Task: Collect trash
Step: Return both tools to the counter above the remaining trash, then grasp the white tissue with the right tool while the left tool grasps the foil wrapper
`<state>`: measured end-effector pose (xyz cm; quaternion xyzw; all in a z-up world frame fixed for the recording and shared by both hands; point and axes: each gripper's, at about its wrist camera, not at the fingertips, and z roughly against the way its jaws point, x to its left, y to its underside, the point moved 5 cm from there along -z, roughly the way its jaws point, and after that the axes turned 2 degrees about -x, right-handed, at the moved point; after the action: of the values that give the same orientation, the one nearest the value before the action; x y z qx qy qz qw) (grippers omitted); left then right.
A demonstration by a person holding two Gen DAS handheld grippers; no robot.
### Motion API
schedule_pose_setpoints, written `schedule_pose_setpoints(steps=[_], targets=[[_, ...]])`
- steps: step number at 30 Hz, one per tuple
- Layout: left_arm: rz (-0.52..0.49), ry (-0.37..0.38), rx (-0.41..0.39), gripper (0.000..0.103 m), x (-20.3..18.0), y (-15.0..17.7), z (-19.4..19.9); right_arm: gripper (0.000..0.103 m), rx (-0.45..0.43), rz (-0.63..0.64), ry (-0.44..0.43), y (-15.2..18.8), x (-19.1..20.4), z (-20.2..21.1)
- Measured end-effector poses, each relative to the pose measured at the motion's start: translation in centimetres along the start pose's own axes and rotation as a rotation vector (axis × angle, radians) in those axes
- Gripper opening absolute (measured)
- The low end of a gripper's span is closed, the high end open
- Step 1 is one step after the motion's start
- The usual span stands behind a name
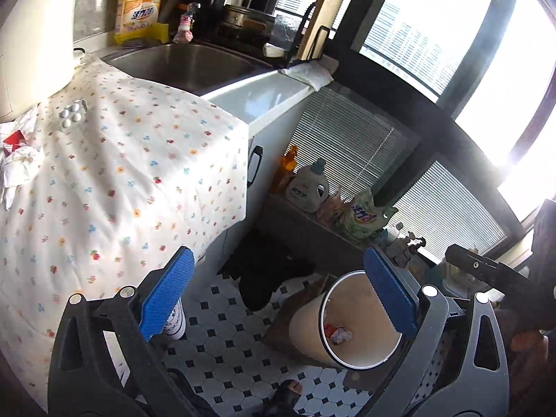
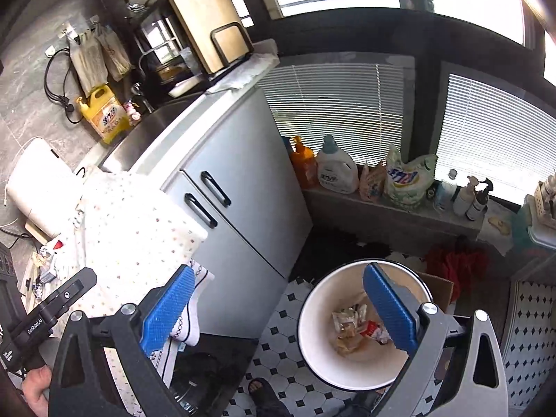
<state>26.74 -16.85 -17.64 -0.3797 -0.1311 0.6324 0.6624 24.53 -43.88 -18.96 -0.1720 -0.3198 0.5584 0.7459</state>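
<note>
A cream round bin [image 1: 309,326] [image 2: 323,299] stands on the tiled floor beside the cloth-covered table [image 1: 121,173] [image 2: 139,229]. Crumpled wrappers [image 1: 340,334] [image 2: 351,323] lie at its bottom. My left gripper [image 1: 278,257] hangs open and empty above the floor, its right finger over the bin's rim. My right gripper [image 2: 278,271] is also open and empty, its right finger above the bin's mouth. On the table's far left lie crumpled white paper [image 1: 21,168], a red packet [image 1: 12,138] and a blister pack [image 1: 73,113].
A steel sink [image 1: 184,66] with a yellow detergent bottle [image 1: 139,7] lies behind the table. White cabinet doors [image 2: 243,187] face the bin. Bottles and bags [image 2: 337,170] line the low sill under the blinds. A sandalled foot [image 2: 259,387] stands near the bin.
</note>
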Motion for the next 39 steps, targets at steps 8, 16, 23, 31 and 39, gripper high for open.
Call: schedule_pose_setpoints(steps=[8, 16, 23, 31, 39], targets=[[0.107, -0.131, -0.18, 0.097, 7.9, -3.4, 7.7, 0.095, -0.051, 0.131, -0.08, -1.9, 10.0, -0.3], [0.212, -0.329, -0.318, 0.097, 16.9, -4.0, 14.5, 0.095, -0.107, 0.26, -0.164, -2.3, 20.1, -0.6], [0.27, -0.436, -0.401, 0.097, 23.1, -3.0, 19.6, 0.095, -0.087, 0.365, -0.285, -0.4, 28.8, -1.9], [0.254, -0.526, -0.45, 0.097, 29.3, -1.7, 23.7, 0.095, 0.007, 0.488, -0.36, 3.2, 37.1, -4.5], [0.246, -0.528, -0.402, 0.097, 35.0, -1.6, 24.6, 0.094, 0.128, 0.51, -0.381, 6.1, 43.5, -9.2]])
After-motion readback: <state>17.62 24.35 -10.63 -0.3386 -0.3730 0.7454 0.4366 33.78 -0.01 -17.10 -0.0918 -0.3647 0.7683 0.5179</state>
